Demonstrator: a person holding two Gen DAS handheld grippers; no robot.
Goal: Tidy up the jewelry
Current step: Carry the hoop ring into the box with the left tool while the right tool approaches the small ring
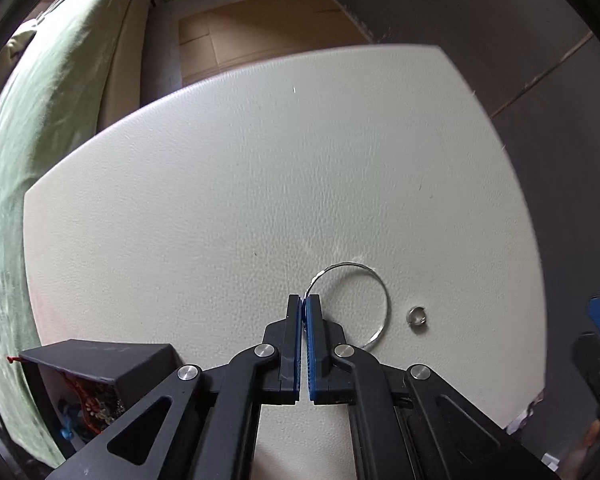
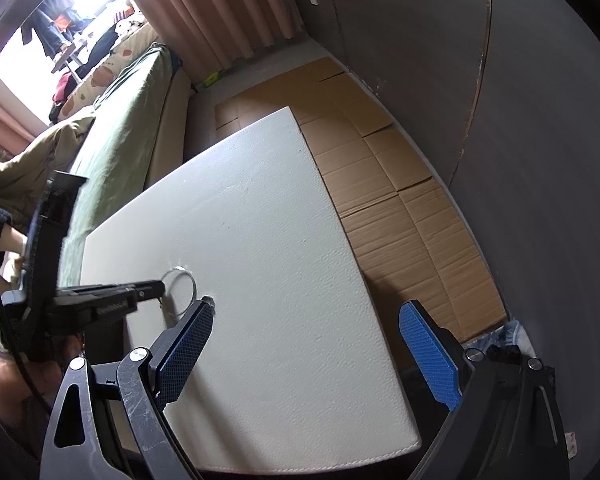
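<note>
Two pieces of jewelry are lying out on the white bench (image 1: 220,200): a thin silver bangle (image 1: 382,284) and a small silver ring (image 1: 417,316). The bangle is resting flat on the bench top with its left edge caught between the blue pads of the left claw (image 1: 303,306), which is pointing straight down and is clenched on the wire of the bangle. The ring is sitting just beside the bangle, to its right in the left wrist view, apart from it and touching neither claw.

In the right wrist view the bangle (image 2: 180,280) is showing as a pale loop next to the tip of the left claw (image 2: 158,286), which is reaching in from the left. The right claw (image 2: 312,320) is hanging above the bench with its jaws standing wide apart and nothing between them; its left fingertip is covering most of the ring, so only a sliver is showing there.

At the lower left of the left wrist view a black box (image 1: 100,364) is standing open, with red, gold and blue beaded pieces inside it; which pieces they are is too dark to tell. Beyond the bench a green bed cover (image 2: 128,120) is running along the left side, flattened cardboard (image 2: 396,184) is covering the floor, and pink curtains (image 2: 228,8) are hanging at the far wall.
</note>
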